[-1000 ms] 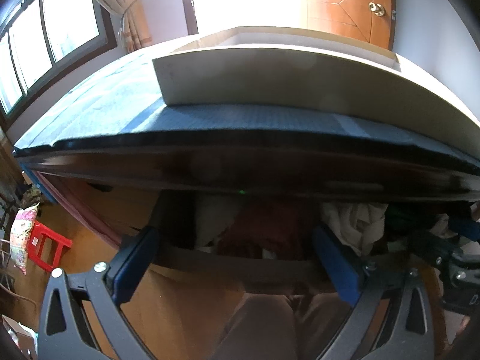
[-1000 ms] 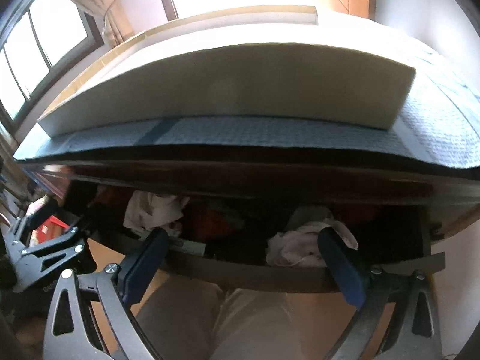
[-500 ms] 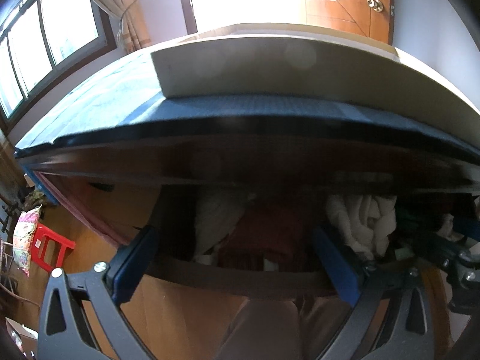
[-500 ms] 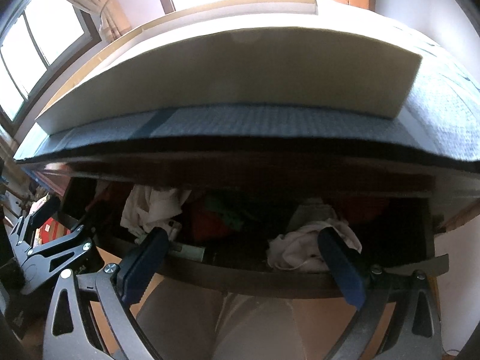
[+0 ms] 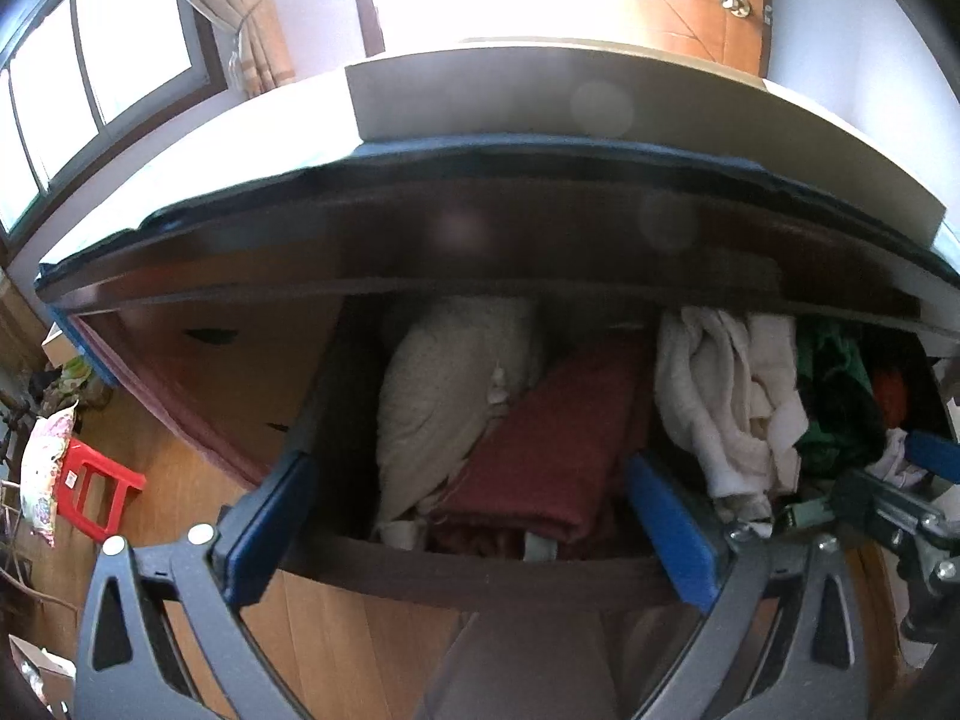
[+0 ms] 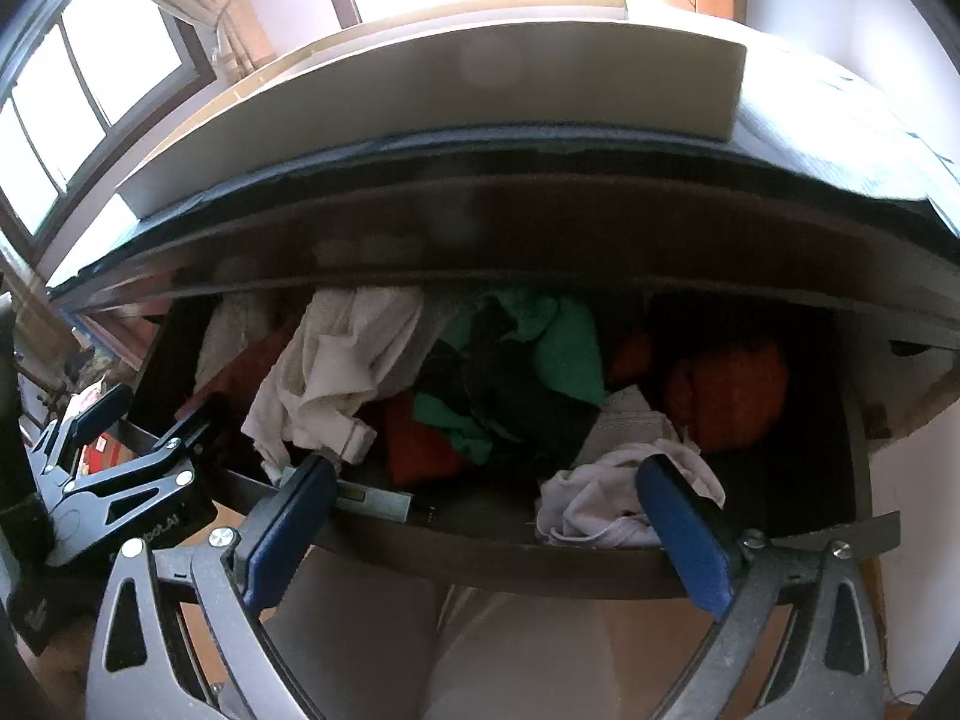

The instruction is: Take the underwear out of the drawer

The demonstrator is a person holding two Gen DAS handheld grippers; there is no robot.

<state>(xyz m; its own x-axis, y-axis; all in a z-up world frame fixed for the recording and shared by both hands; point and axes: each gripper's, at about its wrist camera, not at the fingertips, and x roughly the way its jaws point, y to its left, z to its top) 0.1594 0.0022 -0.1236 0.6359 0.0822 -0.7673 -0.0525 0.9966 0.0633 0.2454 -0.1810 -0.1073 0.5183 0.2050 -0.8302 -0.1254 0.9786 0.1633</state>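
Note:
A dark wooden drawer (image 5: 480, 576) (image 6: 480, 546) stands open under a tabletop, full of crumpled clothes. In the left wrist view I see a cream garment (image 5: 432, 396), a folded maroon cloth (image 5: 558, 450) and a white bundle (image 5: 732, 396). In the right wrist view a pale pink-white piece of underwear (image 6: 606, 504) lies at the drawer's front, with green (image 6: 558, 342), black, red (image 6: 420, 444) and orange (image 6: 726, 396) garments behind. My left gripper (image 5: 468, 516) is open and empty above the drawer front. My right gripper (image 6: 486, 516) is open and empty, its right finger beside the underwear.
The tabletop edge (image 5: 480, 228) overhangs the drawer, with a white board (image 6: 450, 96) on a blue mat above. The person's legs (image 6: 468, 648) are just below the drawer front. A red stool (image 5: 90, 498) stands on the wooden floor at left. The left gripper shows in the right wrist view (image 6: 114, 480).
Both grippers have dropped and come closer to the drawer, so much more of its inside shows. Both stay open and empty.

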